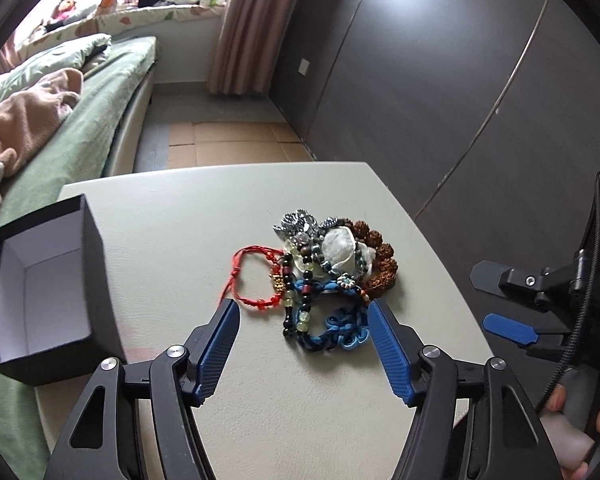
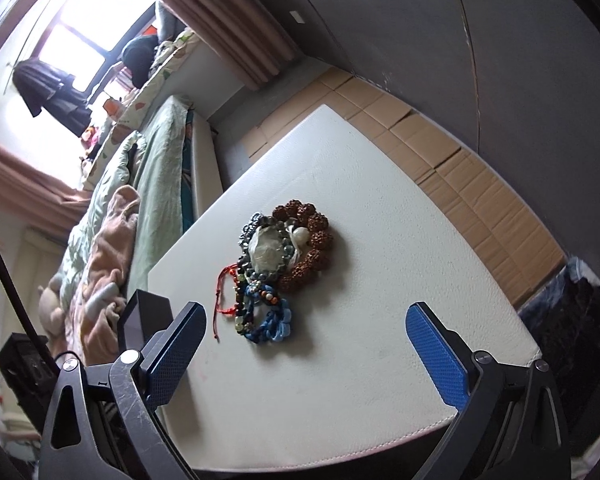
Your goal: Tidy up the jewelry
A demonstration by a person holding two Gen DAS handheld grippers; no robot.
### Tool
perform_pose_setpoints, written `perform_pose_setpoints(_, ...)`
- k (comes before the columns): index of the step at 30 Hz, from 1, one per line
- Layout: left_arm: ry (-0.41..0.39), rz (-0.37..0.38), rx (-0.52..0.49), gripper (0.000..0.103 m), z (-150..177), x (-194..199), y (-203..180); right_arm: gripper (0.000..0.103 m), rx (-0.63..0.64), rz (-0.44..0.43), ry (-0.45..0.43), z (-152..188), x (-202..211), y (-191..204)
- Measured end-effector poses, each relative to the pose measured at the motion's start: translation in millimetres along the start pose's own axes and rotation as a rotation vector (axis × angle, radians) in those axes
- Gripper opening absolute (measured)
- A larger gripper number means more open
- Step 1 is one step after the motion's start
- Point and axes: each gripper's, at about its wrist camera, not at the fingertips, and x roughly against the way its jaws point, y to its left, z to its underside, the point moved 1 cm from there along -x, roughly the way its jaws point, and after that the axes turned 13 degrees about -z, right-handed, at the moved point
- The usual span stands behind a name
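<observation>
A heap of jewelry [image 1: 328,272] lies on the pale table [image 1: 172,240]: a red cord bracelet [image 1: 256,280], a blue braided bracelet [image 1: 336,328], a brown seed-bead bracelet [image 1: 380,256], dark bead strands and a pale stone. My left gripper [image 1: 304,310] is open and empty, its tips just short of the heap's near edge. An open black box [image 1: 44,292] with a white inside stands at the table's left. In the right wrist view the heap [image 2: 276,268] lies ahead of my open, empty right gripper [image 2: 306,320]. The right gripper also shows in the left wrist view [image 1: 496,300].
A bed [image 1: 60,128] with green sheets and a pink blanket runs along the table's left side. Dark wardrobe doors [image 1: 440,80] stand to the right. Cardboard [image 2: 460,168] covers the floor beyond the table. The box corner [image 2: 144,316] shows behind my right gripper's left finger.
</observation>
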Motion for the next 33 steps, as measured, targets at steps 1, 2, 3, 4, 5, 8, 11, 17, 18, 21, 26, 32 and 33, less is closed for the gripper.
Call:
perform_pose_setpoints(1,0.008,-0.005,-0.011,0.062,0,-4,-2,0.101,-0.013,-0.007,0.004,-1,-2,-3)
perform_pose_setpoints(2,0.014,-0.011,-0.025,0.06,0,-10,-6,0.101,-0.026,-0.011,0.01,-2,-5,-4)
perform_pose_setpoints(3,0.019,-0.016,-0.035,0.059,0,-14,-9,0.101,-0.039,-0.02,0.015,-2,-7,-6)
perform_pose_setpoints(4,0.03,-0.027,-0.048,0.058,1,-20,-12,0.101,-0.052,-0.033,0.018,-3,-8,-7)
perform_pose_setpoints(5,0.039,-0.028,-0.05,0.058,2,-24,-13,0.101,-0.063,-0.042,0.021,-3,-10,-8)
perform_pose_setpoints(8,0.062,-0.043,-0.046,0.05,4,-34,-16,0.101,-0.087,-0.051,0.027,-6,-13,-12)
perform_pose_setpoints(11,0.072,-0.044,-0.058,0.033,4,-39,-18,0.101,-0.109,-0.062,0.038,-8,-17,-15)
perform_pose_setpoints(17,0.075,-0.061,-0.058,0.008,5,-43,-19,0.101,-0.113,-0.076,0.064,-7,-24,-13)
perform_pose_setpoints(18,0.065,-0.061,-0.056,0.008,5,-41,-19,0.101,-0.111,-0.076,0.066,-7,-25,-12)
perform_pose_setpoints(21,0.032,-0.064,-0.063,0.008,2,-32,-17,0.101,-0.105,-0.072,0.068,-6,-26,-11)
perform_pose_setpoints(26,0.016,-0.03,-0.014,0.008,-4,-19,-4,0.1,-0.101,-0.058,0.07,-5,-30,-12)
perform_pose_setpoints(32,-0.001,0.023,0.052,0.008,-14,-4,16,0.085,-0.106,-0.062,0.085,-3,-34,-16)
perform_pose_setpoints(33,-0.005,0.033,0.063,0.008,-16,-1,19,0.083,-0.11,-0.065,0.096,-2,-37,-17)
